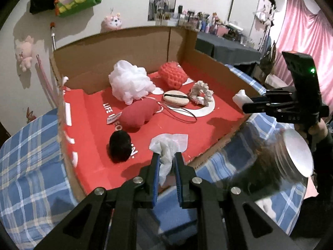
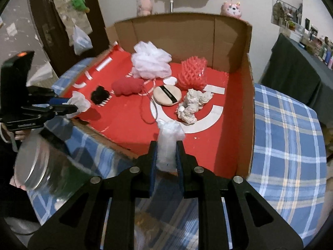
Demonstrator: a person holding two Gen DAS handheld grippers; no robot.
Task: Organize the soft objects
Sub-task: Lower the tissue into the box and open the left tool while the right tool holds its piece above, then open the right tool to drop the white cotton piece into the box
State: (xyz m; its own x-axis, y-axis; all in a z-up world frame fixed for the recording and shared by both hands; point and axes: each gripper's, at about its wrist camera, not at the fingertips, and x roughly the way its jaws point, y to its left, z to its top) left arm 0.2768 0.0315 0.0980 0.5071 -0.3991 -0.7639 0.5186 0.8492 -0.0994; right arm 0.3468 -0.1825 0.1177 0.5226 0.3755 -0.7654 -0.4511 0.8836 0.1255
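My left gripper [image 1: 167, 158] is shut on a crumpled white tissue [image 1: 166, 148], held over the near edge of the red-lined cardboard box [image 1: 129, 48]. My right gripper [image 2: 166, 149] is shut on a wad of clear plastic wrap [image 2: 169, 137] over the box's near edge; it also shows in the left wrist view [image 1: 246, 105]. Inside lie a white bath loofah [image 1: 130, 81], a red foam net [image 1: 172, 76], a red soft pouch [image 1: 138, 114], a black pompom [image 1: 120, 145], a powder puff [image 1: 176, 100] and a cream scrunchie [image 1: 200, 93].
The box sits on a blue plaid cloth [image 1: 31, 166]. A glass jar with a metal lid [image 1: 291, 154] lies on its side near the box's front corner. Plush toys hang on the wall [image 1: 25, 54]. A dark cluttered table [image 1: 229, 45] stands at the back right.
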